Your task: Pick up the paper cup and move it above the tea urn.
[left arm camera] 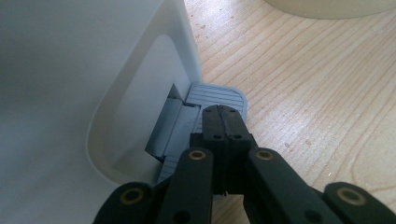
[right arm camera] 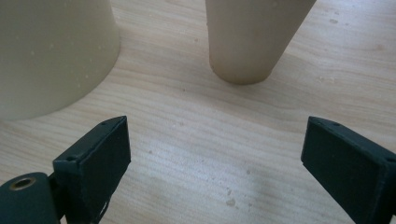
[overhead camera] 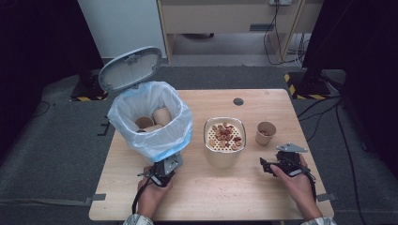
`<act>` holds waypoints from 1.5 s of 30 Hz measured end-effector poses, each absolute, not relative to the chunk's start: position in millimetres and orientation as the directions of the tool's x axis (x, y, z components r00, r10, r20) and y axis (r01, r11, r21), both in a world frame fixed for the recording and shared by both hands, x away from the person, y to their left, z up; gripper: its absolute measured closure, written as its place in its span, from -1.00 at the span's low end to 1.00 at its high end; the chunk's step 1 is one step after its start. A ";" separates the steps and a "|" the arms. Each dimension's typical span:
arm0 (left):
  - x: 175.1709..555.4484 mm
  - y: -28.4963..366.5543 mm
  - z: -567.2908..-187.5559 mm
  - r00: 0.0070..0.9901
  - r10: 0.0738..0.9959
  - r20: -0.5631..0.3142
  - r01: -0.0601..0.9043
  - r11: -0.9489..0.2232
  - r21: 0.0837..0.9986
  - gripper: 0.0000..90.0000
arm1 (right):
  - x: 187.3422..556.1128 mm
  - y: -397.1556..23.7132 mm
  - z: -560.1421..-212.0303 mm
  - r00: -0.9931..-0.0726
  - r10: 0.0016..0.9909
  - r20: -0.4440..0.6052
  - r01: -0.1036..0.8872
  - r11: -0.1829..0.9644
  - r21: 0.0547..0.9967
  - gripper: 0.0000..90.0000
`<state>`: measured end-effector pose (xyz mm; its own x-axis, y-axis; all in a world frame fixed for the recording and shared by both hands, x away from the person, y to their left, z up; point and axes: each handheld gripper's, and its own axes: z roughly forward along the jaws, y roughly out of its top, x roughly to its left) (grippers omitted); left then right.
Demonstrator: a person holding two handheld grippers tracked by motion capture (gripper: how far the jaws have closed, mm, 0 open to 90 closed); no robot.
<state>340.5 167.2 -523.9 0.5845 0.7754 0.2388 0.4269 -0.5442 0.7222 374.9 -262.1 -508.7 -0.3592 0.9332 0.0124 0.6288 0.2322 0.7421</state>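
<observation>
table (overhead camera: 263, 197): pale matt wood | bin (left arm camera: 70, 70): smooth white plastic (ribbed pedal (left arm camera: 219, 97))

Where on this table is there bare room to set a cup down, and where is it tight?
Free: the front strip of the table between the left gripper and right gripper, and the back edge behind the strainer bowl. Tight: the narrow gap between the bowl and the paper cup, and the left side, taken by the pedal bin.

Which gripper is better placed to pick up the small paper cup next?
The right gripper. Its jaws are open and face the paper cup close ahead. The left gripper is shut, pressing the pedal of the bin.
</observation>
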 end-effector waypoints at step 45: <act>340.4 167.4 -524.4 0.583 0.778 0.235 0.427 -0.539 0.726 0.99 | 466.2 -254.2 -515.3 -0.294 0.954 0.068 0.560 0.114 0.821 -0.64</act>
<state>340.4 167.4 -524.4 0.5829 0.7778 0.2349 0.4267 -0.5390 0.7262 466.2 -254.2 -515.3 -0.2936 0.9535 0.0679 0.5601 0.1140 0.8206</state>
